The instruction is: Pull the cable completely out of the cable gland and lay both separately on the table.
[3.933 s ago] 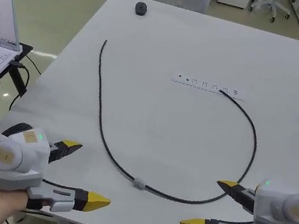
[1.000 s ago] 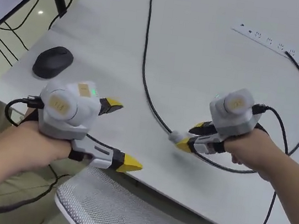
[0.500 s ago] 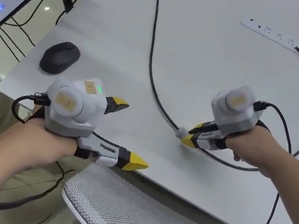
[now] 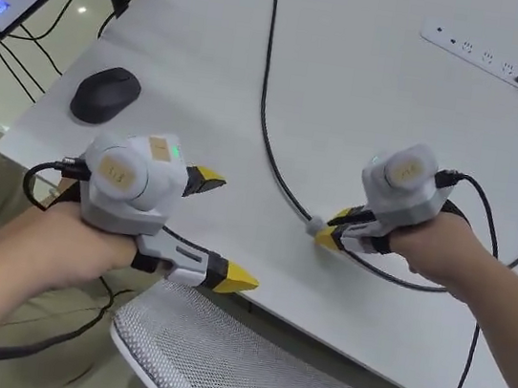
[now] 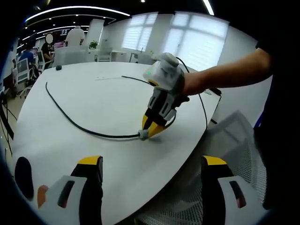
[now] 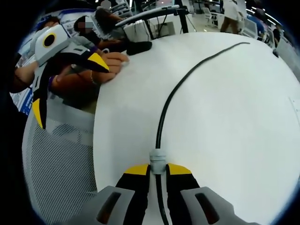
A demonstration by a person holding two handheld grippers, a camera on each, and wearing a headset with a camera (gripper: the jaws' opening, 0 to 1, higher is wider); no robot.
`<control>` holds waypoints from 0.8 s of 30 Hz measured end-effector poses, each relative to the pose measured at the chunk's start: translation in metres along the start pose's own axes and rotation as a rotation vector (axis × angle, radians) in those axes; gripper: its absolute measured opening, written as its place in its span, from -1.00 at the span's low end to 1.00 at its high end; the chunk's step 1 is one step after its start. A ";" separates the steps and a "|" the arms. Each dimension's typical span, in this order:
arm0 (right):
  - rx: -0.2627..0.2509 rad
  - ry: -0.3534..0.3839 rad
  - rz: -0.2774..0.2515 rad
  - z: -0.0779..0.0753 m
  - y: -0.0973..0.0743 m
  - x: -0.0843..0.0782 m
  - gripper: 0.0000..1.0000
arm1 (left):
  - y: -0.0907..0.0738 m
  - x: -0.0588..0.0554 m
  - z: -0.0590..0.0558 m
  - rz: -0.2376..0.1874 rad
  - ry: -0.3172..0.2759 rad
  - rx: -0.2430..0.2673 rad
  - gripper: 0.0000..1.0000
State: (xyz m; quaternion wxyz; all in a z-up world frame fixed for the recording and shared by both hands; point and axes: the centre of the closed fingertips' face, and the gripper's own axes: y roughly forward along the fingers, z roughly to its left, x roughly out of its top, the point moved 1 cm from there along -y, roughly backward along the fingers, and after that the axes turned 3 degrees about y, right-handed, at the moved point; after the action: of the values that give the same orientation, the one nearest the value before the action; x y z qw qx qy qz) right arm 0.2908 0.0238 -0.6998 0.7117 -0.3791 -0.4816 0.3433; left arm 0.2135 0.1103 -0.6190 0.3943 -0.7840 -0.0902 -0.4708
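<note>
Cable gland (image 6: 157,160) is not yet drawn off the black cable (image 6: 165,112), which is clamped by the right gripper (image 4: 328,237); the left gripper (image 4: 225,229) is held wide open, empty.

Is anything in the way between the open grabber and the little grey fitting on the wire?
No, nothing visible. Only bare table lies between the left gripper and the grey fitting. The right gripper is shut on the cable just behind the fitting, on its other side.

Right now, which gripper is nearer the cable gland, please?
Right: the right gripper grips the cable right at the cable gland; the left gripper hovers open, well apart.
</note>
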 end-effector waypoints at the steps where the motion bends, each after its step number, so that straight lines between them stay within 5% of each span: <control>1: -0.002 0.000 -0.001 0.000 0.000 0.000 -0.84 | 0.000 0.001 0.000 0.000 0.000 0.000 0.74; 24: 0.014 -0.029 -0.027 0.014 -0.042 0.018 -0.86 | 0.006 0.026 -0.007 -0.014 0.051 -0.040 0.69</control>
State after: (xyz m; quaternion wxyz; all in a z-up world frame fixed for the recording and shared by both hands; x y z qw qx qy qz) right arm 0.2881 0.0220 -0.6526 0.7119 -0.3627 -0.4943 0.3426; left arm 0.2260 0.0954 -0.5992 0.3773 -0.7789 -0.0761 -0.4952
